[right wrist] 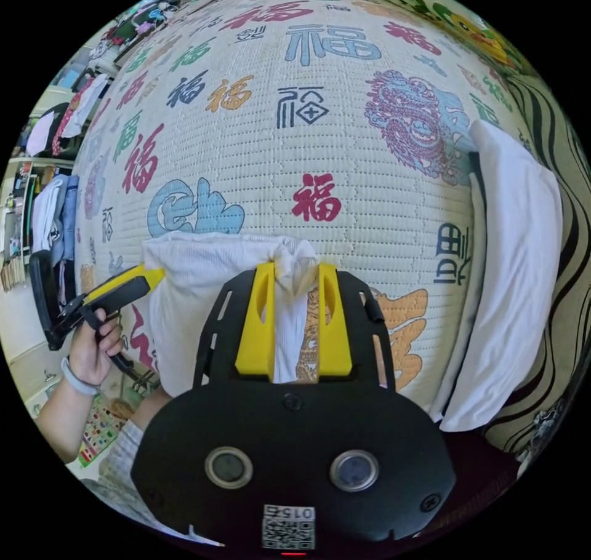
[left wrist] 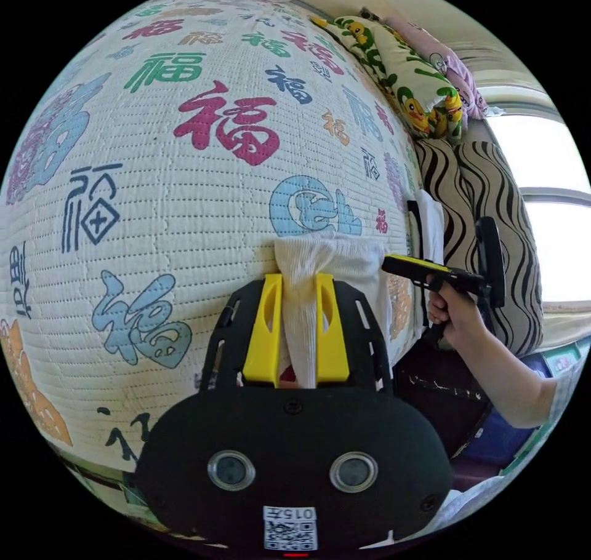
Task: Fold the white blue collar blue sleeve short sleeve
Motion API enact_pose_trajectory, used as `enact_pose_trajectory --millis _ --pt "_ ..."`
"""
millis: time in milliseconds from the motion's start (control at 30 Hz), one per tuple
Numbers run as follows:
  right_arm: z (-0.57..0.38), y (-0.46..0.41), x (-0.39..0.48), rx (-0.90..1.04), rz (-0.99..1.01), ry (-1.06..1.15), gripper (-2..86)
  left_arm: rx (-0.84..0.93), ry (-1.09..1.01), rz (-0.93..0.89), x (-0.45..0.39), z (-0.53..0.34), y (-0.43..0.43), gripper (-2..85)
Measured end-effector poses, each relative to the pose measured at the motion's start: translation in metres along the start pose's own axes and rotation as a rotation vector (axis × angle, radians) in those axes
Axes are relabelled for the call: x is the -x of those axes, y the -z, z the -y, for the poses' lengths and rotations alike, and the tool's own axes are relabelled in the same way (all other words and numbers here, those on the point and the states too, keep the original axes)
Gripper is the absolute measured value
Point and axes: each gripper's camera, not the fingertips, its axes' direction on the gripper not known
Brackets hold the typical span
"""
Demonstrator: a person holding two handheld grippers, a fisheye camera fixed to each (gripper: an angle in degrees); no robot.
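Observation:
A white ribbed garment (left wrist: 332, 261) hangs bunched above the printed bedspread (left wrist: 184, 203). In the left gripper view, my left gripper (left wrist: 300, 280) is shut on it, with a strip of cloth (left wrist: 301, 338) running down between the yellow jaws. The right gripper (left wrist: 425, 271) comes in from the right, held by a hand (left wrist: 455, 314), touching the cloth's other end. In the right gripper view, my right gripper (right wrist: 295, 271) is shut on a knot of the same garment (right wrist: 191, 277), which spreads to the left. There the left gripper (right wrist: 117, 289) meets its far corner, held by a hand (right wrist: 89, 351).
A folded white garment (right wrist: 511, 277) lies at the bed's right edge against a black-and-cream wavy cushion (left wrist: 492, 184). Duck-print pillows (left wrist: 406, 74) line the far side. A bright window (left wrist: 554, 215) stands beyond. Shelves with hanging clothes (right wrist: 55, 203) are at the left.

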Motion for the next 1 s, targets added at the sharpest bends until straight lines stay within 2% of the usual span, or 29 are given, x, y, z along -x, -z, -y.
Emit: enact_pose_trajectory --millis 67,167,267,367,533,700,1000 --pt "-0.004 -0.004 0.017 0.005 0.043 0.03 4.5 0.01 -0.029 0.014 -0.002 -0.01 0.009 5.6" --pt "-0.011 -0.013 0.048 0.037 0.024 0.028 1.4 0.076 -0.057 -0.171 0.0 -0.027 0.018 2.3" --pt "-0.018 -0.005 0.077 0.02 0.082 0.024 0.5 -0.016 -0.045 -0.123 0.003 -0.05 0.055 1.5" --pt "-0.034 0.023 0.118 -0.056 0.182 0.11 0.1 -0.101 -0.052 -0.141 0.004 -0.085 0.107 1.1" --pt "-0.079 0.079 0.22 -0.159 0.35 0.385 -0.1 -0.295 -0.084 -0.069 0.005 -0.174 0.211 0.9" --pt "-0.111 0.114 0.319 -0.216 0.471 0.637 -0.1 -0.53 -0.079 0.09 0.007 -0.276 0.33 0.7" --pt "-0.119 0.141 0.516 -0.283 0.622 0.985 -0.1 -0.866 0.004 0.282 0.021 -0.387 0.466 0.7"
